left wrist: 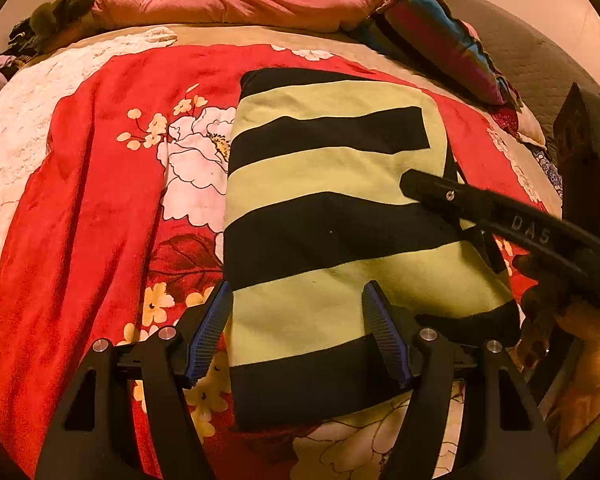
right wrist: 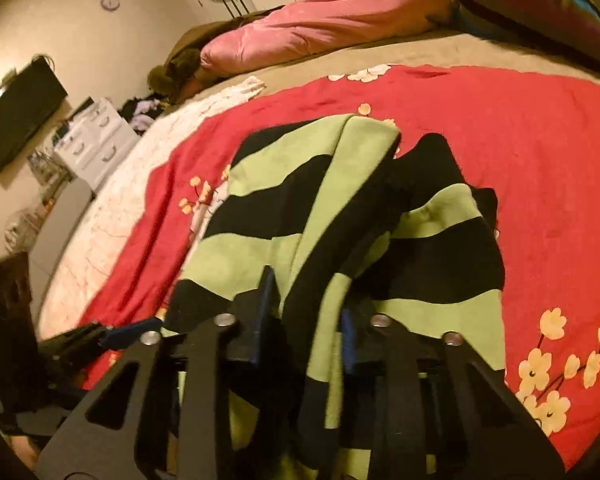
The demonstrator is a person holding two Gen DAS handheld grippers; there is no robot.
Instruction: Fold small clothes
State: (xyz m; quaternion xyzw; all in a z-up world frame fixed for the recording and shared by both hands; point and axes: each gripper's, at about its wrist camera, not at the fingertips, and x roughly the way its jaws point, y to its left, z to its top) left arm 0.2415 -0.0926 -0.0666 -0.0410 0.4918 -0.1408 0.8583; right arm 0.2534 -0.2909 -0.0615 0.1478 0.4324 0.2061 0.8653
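A green and black striped garment (left wrist: 332,216) lies folded lengthwise on the red flowered blanket (left wrist: 100,200). My left gripper (left wrist: 298,328) is open, its blue pads (left wrist: 210,332) standing either side of the garment's near end, above it. My right gripper (right wrist: 306,312) is shut on a fold of the same garment (right wrist: 380,232), which is bunched and draped between its fingers. The right gripper also shows in the left wrist view (left wrist: 500,216), coming in from the right over the garment's right edge.
A pink pillow (left wrist: 236,0) and a striped cushion (left wrist: 440,36) lie at the head of the bed. A dark headboard (left wrist: 540,52) is at the right. In the right wrist view a TV (right wrist: 16,124) and white drawers (right wrist: 96,144) stand beyond the bed's left edge.
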